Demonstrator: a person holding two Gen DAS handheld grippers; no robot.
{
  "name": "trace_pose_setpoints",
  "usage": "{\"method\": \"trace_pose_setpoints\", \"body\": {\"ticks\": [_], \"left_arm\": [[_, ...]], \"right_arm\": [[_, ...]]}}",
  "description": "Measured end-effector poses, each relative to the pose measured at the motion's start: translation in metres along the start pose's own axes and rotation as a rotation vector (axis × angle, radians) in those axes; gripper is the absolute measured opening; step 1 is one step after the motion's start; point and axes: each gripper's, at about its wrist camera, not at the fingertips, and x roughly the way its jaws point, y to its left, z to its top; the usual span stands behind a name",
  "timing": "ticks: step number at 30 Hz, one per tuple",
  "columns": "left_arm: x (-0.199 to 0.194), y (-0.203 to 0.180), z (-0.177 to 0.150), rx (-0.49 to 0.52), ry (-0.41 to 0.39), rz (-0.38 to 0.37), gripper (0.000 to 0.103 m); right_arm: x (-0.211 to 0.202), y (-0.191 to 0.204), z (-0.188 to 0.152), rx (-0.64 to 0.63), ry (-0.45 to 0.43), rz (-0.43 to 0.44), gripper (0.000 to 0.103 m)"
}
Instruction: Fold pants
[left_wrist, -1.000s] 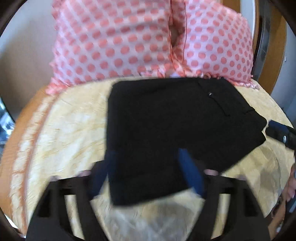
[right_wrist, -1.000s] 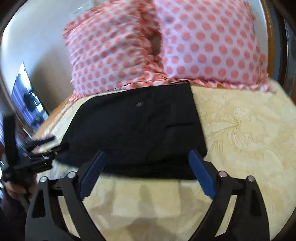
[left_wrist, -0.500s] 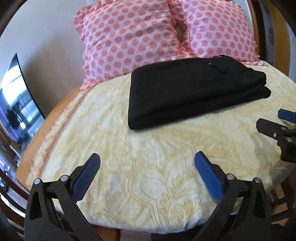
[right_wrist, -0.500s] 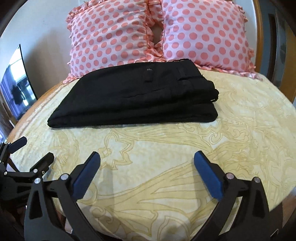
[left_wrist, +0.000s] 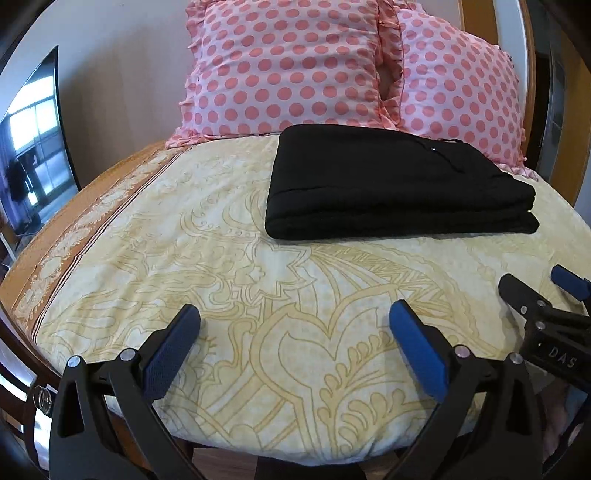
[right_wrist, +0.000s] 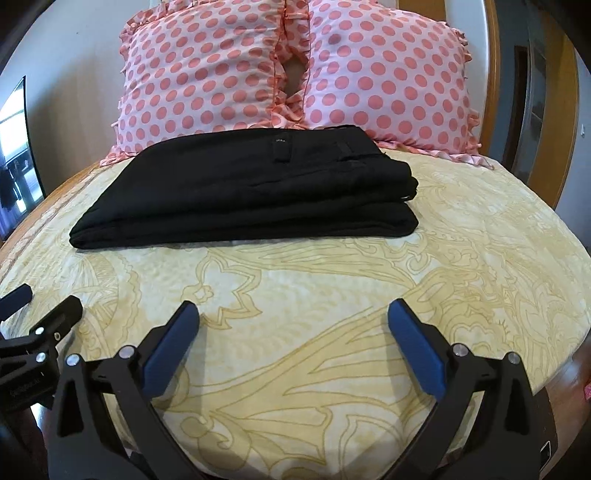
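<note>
The black pants (left_wrist: 391, 188) lie folded in a flat rectangular stack on the yellow patterned bedspread (left_wrist: 229, 258), close to the pillows; they also show in the right wrist view (right_wrist: 251, 192). My left gripper (left_wrist: 293, 314) is open and empty, held above the near part of the bed, well short of the pants. My right gripper (right_wrist: 293, 314) is open and empty too, also at the near edge. The right gripper shows at the right of the left wrist view (left_wrist: 535, 291), and the left gripper at the left of the right wrist view (right_wrist: 40, 306).
Two pink polka-dot pillows (left_wrist: 295, 66) (right_wrist: 388, 77) stand against the wall behind the pants. A wooden bed frame (right_wrist: 532, 92) rises at the right. A dark screen (left_wrist: 33, 147) stands at the left. The bedspread's orange border (left_wrist: 85, 218) runs along the left edge.
Both grippers have pulled back from the pants toward the near edge of the bed, jaws open. The folded pants now lie free on the bedspread.
</note>
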Motion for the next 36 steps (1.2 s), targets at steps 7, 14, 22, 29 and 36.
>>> {"method": "trace_pose_setpoints", "body": {"ticks": [7, 14, 22, 29, 36], "left_arm": [[-0.0003, 0.0000, -0.0008, -0.001, -0.007, -0.002, 0.102], [-0.0017, 0.0009, -0.0008, 0.002, -0.010, -0.007, 0.102], [-0.0013, 0.0001, -0.0010, 0.001, -0.011, -0.005, 0.102], [-0.0013, -0.0005, -0.0012, 0.000, -0.011, -0.004, 0.102], [-0.0013, -0.0002, -0.0013, 0.000, -0.012, -0.005, 0.102]], "right_arm": [[-0.0012, 0.0003, 0.0001, -0.003, -0.007, 0.001, 0.101], [-0.0012, 0.0002, 0.0002, -0.003, -0.007, 0.001, 0.101], [-0.0012, -0.0001, 0.0002, -0.004, -0.008, 0.001, 0.101], [-0.0012, -0.0003, 0.0002, -0.004, -0.008, 0.002, 0.101], [-0.0012, -0.0005, 0.0004, -0.004, -0.008, 0.002, 0.101]]}}
